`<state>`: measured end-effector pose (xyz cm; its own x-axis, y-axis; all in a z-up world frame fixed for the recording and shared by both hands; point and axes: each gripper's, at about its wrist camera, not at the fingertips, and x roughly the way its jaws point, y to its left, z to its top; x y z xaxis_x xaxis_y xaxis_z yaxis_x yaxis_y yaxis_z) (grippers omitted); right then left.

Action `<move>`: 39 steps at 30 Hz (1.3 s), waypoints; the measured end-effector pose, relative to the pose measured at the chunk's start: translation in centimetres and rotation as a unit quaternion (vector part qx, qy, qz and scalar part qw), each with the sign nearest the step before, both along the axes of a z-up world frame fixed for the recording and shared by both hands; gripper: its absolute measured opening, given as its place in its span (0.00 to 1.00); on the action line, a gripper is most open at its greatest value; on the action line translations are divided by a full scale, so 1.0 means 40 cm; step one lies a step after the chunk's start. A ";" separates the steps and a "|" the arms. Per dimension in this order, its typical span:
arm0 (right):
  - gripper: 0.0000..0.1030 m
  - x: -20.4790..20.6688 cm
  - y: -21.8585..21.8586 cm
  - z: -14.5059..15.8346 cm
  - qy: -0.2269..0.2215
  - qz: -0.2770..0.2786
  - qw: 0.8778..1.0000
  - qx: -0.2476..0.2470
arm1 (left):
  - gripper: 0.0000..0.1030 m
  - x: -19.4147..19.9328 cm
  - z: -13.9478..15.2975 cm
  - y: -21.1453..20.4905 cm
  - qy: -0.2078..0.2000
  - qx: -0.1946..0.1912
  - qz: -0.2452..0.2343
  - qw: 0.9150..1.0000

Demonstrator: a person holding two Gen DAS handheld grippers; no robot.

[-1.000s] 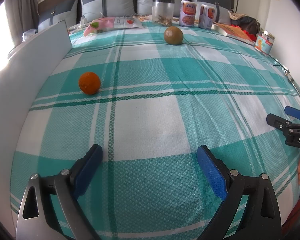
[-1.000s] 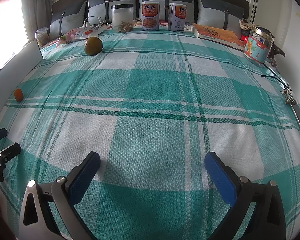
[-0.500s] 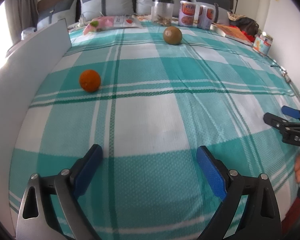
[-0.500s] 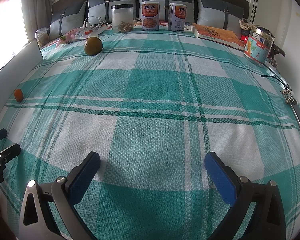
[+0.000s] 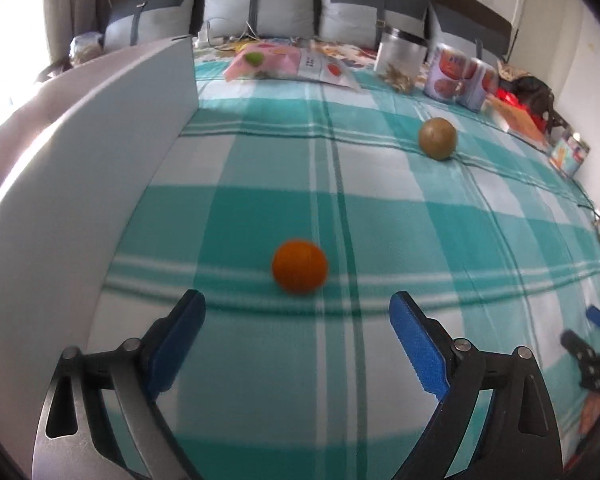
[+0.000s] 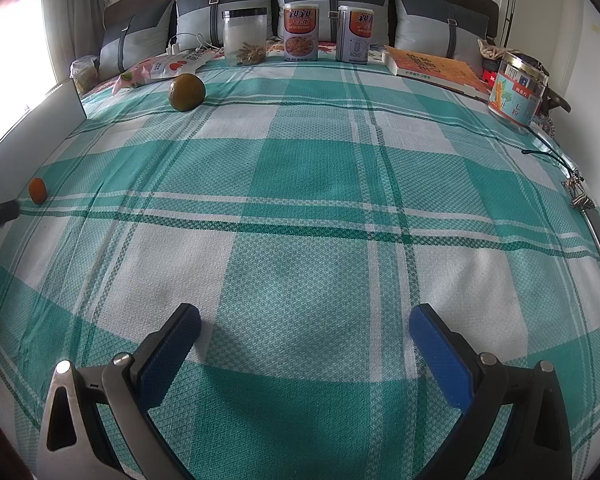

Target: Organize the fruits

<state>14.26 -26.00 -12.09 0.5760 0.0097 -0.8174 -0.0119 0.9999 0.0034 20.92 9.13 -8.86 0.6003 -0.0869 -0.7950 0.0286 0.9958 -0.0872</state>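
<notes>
Partly blurred by motion, the left tool (image 5: 296, 304) has come up on the orange (image 5: 299, 266), which now lies on the bed (image 5: 400, 216) just ahead of its gaping, slightly narrowing jaws, nothing between them; earlier it sat far off to the left. Beyond lies the green fruit (image 5: 437, 138). Only a cut-off sliver of the right tool (image 6: 304, 318) shows there; it hangs wide apart and empty, unmoved

bed (image 6: 300, 168), teal plaid cover | orange (image 5: 299, 266), green fruit (image 6: 187, 92), jar (image 6: 245, 36), two cans (image 6: 301, 32), book (image 6: 432, 66)
</notes>
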 end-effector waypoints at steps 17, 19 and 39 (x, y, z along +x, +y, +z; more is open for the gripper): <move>1.00 0.001 0.000 -0.001 0.000 0.000 1.000 0.000 | 0.29 -0.143 0.038 -0.082 -0.025 -0.077 -0.060 0.995; 1.00 0.001 -0.001 -0.001 0.000 0.000 1.000 0.000 | 0.29 -0.172 0.029 -0.112 -0.026 -0.058 -0.077 0.995; 1.00 0.001 -0.001 -0.002 -0.001 0.000 1.000 0.000 | 0.93 -0.171 -0.051 -0.138 0.000 0.047 -0.049 0.998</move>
<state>14.30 -26.04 -12.16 0.5771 0.0103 -0.8166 -0.0125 0.9999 0.0038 14.07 3.61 -10.91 0.5928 -0.0704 -0.8023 0.1263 0.9920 0.0062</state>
